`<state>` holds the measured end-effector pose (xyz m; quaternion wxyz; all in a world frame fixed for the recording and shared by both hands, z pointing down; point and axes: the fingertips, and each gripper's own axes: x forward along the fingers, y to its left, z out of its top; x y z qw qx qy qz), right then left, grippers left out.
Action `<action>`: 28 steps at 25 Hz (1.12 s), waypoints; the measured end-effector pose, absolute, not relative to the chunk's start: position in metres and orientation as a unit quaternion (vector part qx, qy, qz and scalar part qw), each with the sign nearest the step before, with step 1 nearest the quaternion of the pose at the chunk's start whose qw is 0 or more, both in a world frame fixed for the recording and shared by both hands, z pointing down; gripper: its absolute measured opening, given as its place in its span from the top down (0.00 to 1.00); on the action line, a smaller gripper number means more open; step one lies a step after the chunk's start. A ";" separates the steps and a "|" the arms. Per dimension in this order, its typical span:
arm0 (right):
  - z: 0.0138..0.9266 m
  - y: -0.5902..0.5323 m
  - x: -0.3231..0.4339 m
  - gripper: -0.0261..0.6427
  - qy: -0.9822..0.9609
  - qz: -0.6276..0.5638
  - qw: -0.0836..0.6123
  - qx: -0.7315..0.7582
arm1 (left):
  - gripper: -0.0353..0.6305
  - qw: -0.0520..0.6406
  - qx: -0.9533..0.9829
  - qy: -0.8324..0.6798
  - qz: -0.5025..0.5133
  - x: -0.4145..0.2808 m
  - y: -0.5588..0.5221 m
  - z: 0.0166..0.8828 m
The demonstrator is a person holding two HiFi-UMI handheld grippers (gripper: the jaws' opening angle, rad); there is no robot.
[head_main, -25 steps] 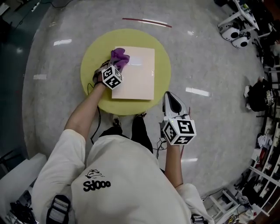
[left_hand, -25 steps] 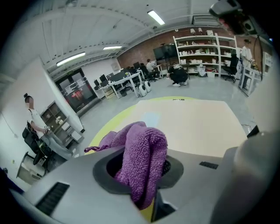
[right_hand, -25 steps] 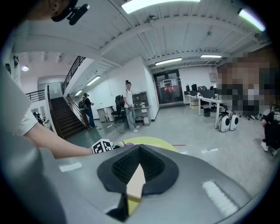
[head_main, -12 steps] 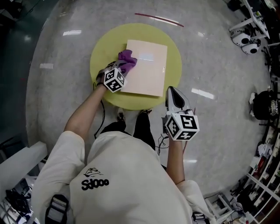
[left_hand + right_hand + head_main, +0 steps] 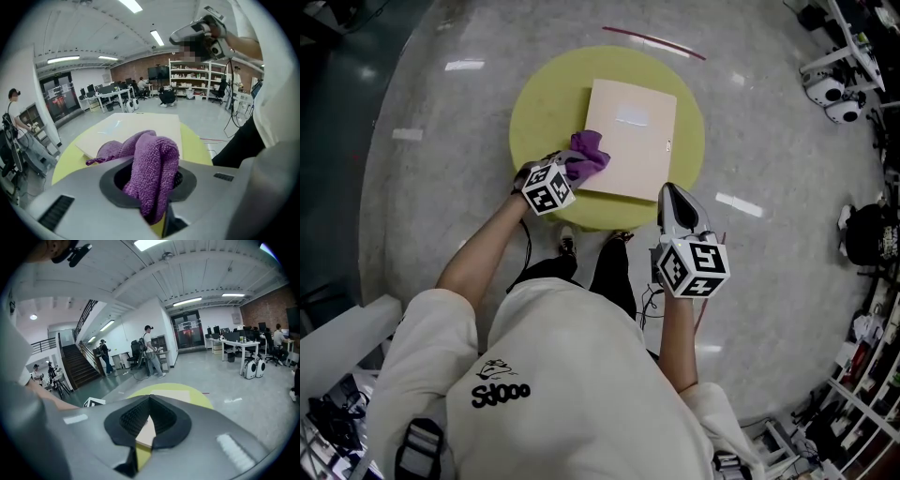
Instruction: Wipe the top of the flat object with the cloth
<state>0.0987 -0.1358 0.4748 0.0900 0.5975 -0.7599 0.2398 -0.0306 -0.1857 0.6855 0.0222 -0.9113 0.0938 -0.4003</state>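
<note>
A flat beige board point(image 5: 633, 131) lies on a round yellow table point(image 5: 542, 103). A purple cloth point(image 5: 587, 156) rests on the board's near-left corner. My left gripper point(image 5: 571, 170) is shut on it at the table's near-left side. In the left gripper view the cloth point(image 5: 152, 164) bulges up out of the jaws, with the board point(image 5: 140, 126) just beyond. My right gripper point(image 5: 669, 193) hovers shut and empty at the table's near right edge, beside the board. In the right gripper view the jaws meet at their tips, and the board point(image 5: 146, 432) shows below them.
A grey polished floor surrounds the table, with a red strip point(image 5: 656, 41) beyond it. White machines point(image 5: 832, 98), a black bag point(image 5: 868, 232) and shelving point(image 5: 872, 375) stand at the right. People point(image 5: 151, 350) and stairs point(image 5: 79, 365) stand far off.
My left gripper has dragged the cloth along the board's left edge, from its far-left corner to its near-left corner. The right gripper has stayed beside the table.
</note>
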 end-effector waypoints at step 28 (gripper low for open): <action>0.483 -0.118 0.179 0.95 -0.720 0.260 0.093 0.636 | 0.83 -0.019 -0.910 0.069 -0.408 0.069 -0.243 0.689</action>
